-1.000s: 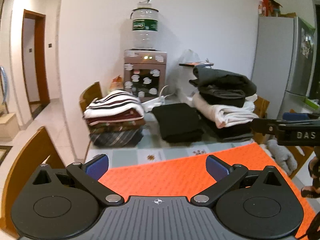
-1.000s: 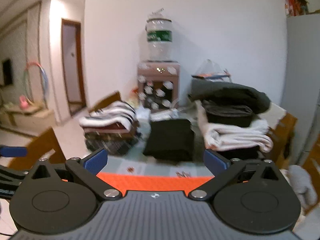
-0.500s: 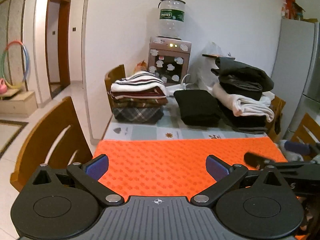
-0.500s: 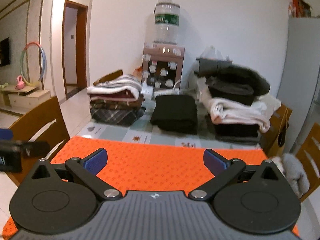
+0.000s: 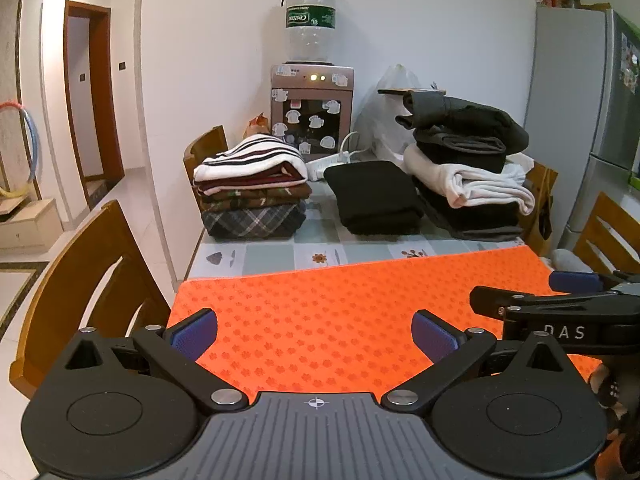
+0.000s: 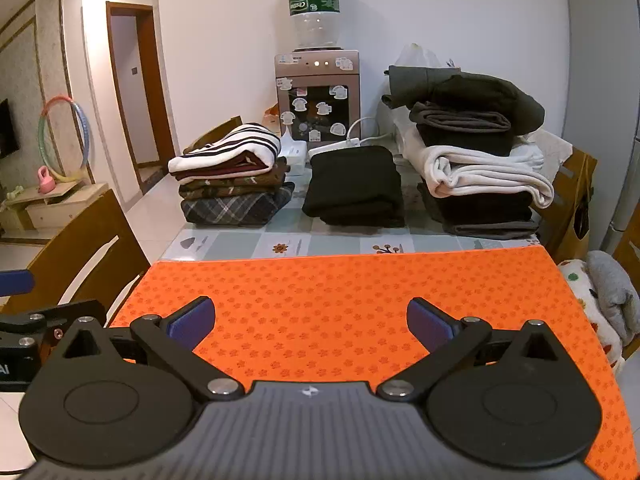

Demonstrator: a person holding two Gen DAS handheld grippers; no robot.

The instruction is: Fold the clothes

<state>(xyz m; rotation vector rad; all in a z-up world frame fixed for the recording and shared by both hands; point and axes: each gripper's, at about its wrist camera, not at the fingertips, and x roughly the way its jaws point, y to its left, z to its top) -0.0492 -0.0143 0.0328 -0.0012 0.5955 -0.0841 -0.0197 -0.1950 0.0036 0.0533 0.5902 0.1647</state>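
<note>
Left wrist view showing the left gripper [image 5: 314, 332] hanging with jaws wide apart and gripping nothing over the bare orange mat [image 5: 340, 312]; right wrist view showing the right gripper [image 6: 308, 322] likewise spread and gripping nothing. Lying beyond the mat: three folded stacks, the striped pile [image 6: 236, 178], the black garment [image 6: 354, 186] and the tall pile [image 6: 476, 160], with loose cloth [image 6: 600, 300] resting off the table's right edge. Risking, if reaching over the mat: toppling the tall, uneven pile by snagging its overhanging white layer, or catching the white power cord [image 6: 356, 132] behind.

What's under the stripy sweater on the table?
Under the striped sweater are a dark red layer, a brown patterned garment and a grey plaid one. Anything between the folds is hidden.
</note>
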